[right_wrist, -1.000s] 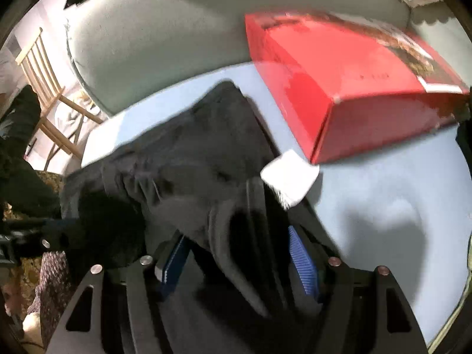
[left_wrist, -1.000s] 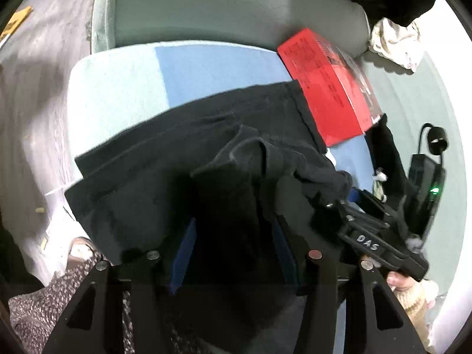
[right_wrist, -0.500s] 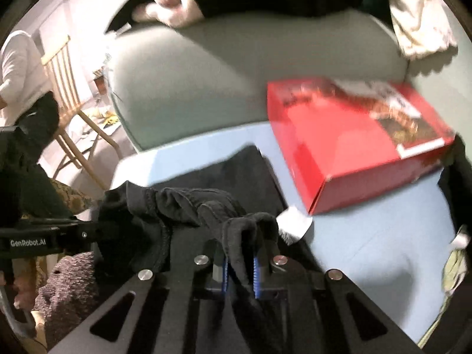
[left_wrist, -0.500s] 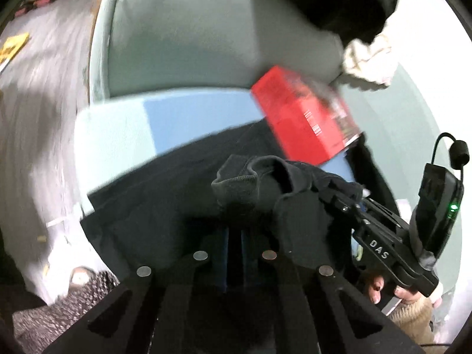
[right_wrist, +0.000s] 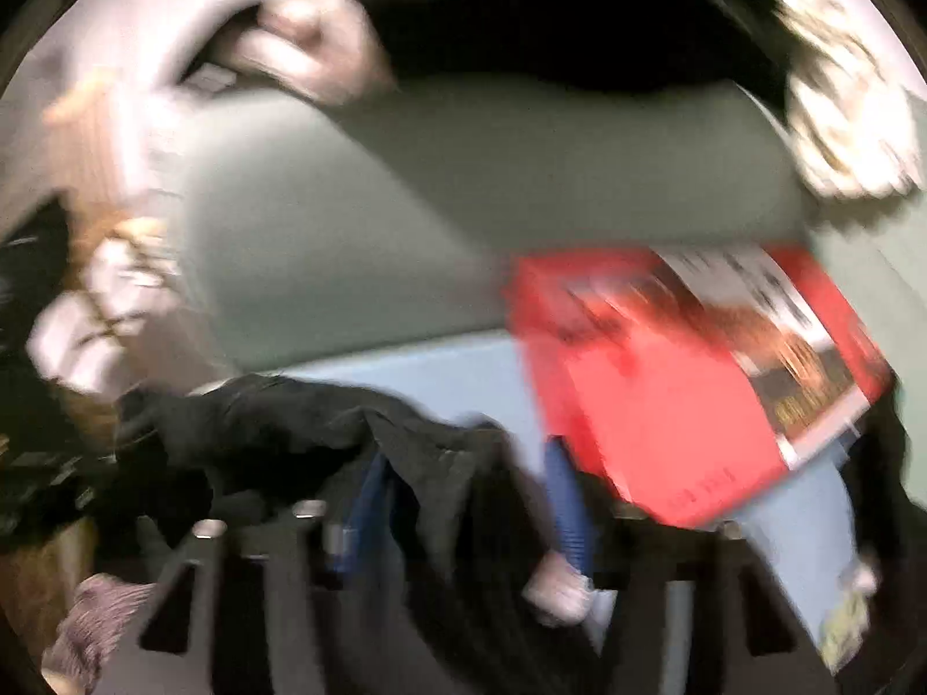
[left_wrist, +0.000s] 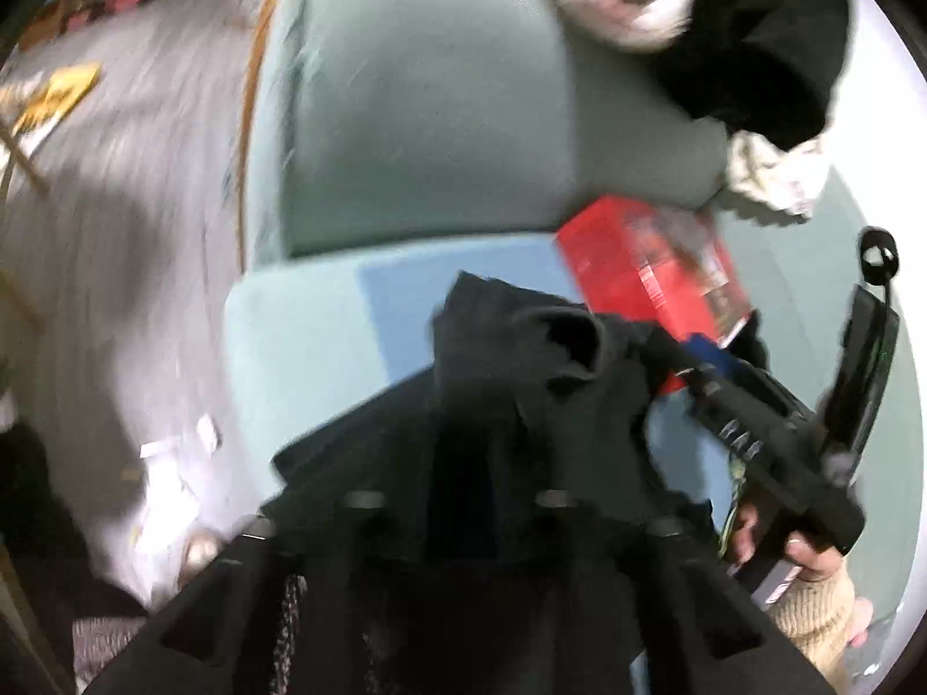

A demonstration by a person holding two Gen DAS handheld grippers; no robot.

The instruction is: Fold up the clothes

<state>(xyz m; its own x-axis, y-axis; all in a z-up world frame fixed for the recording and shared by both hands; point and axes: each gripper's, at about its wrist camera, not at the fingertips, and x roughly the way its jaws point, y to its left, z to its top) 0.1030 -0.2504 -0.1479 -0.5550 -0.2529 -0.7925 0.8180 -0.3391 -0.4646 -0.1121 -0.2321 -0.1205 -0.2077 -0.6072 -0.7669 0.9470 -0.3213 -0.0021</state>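
While both frames are smeared with motion blur, the nearest thing in each is plain enough: one black garment (left_wrist: 521, 405), bunched and lifted, draped over the tools that hold it. In the left wrist view the left gripper (left_wrist: 457, 498) is buried under the cloth, its fingers drawn close together and clenched on a fold, so that the fabric rises in a peak just ahead of the camera. In the right wrist view the right gripper (right_wrist: 463, 498) shows two blue finger pads (right_wrist: 565, 498) standing somewhat apart with dark cloth running between and over them; whether they actually pinch the cloth or merely carry it cannot be told through the blur. The two tools are held close to each other, the right one visible at the right edge of the left view, which suggests an edge of the garment is being raised and carried over to make a fold.

Beneath the hanging cloth lies a pale blue seat cushion (left_wrist: 301, 347) of a sofa, serving as the folding surface; the lower part of the garment rests on it. Just beyond, one red box (right_wrist: 666, 405) sits on the same cushion, close beside the cloth and a likely obstacle. Farther back rises the grey-green sofa back (left_wrist: 434, 133), with a cream cloth (left_wrist: 770, 174) crumpled at its end.
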